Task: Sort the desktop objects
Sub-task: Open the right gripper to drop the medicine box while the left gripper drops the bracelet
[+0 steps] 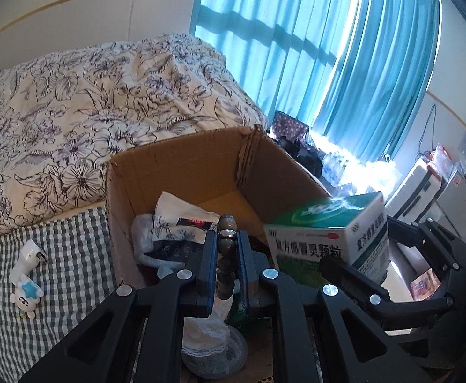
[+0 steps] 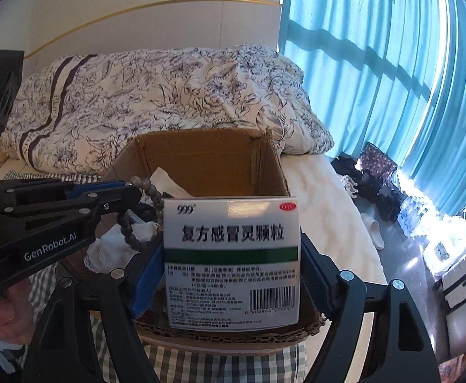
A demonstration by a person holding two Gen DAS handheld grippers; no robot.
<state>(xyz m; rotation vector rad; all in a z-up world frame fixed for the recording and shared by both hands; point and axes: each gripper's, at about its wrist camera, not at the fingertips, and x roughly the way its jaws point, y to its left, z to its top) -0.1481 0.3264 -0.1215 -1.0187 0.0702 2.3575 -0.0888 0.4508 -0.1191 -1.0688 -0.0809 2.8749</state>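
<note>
- Left gripper [image 1: 226, 245]: clenched on a grey bead bracelet [image 1: 225, 255], which is pinched between the blue pads w/ beads showing above and below the grip.
- In the right wrist view the bracelet [image 2: 143, 214] is seen hanging as a loop from the left gripper [image 2: 127, 196], held over the near-left part of the open cardboard box [image 1: 181, 159].
- Right gripper [image 2: 231, 281]: closed on a white-and-green medicine carton [image 2: 231, 255], gripped by its two sides, printed face toward the camera, approx. upright.
- Carton is held over the box's near edge [image 2: 226, 330], not yet inside; in the left wrist view it [image 1: 328, 239] sits at the box's right side, tilted a bit.
- Box interior is already partly filled: white wrappers/bags [image 1: 169, 226] are piled at the near-left corner; far-right floor is bare.
- Box rests on a gingham cloth [image 1: 57, 255]; a white charger plug [image 1: 30, 253] and a small blue-and-white toy figure [image 1: 25, 296] are left on the cloth, beyond the box's left wall.
- Judged step: both items abt. to be dropped into the box.
- Risks:
  - Bracelet loop could be snagged on the carton's corner, since they're just beside each other.
  - Carton could be released too early, so it'd catch the near edge and tip out onto the cloth.
  - Beads are round, so slip from the pads is possible.
  - Grippers could be knocked together, given the tight spacing.
</note>
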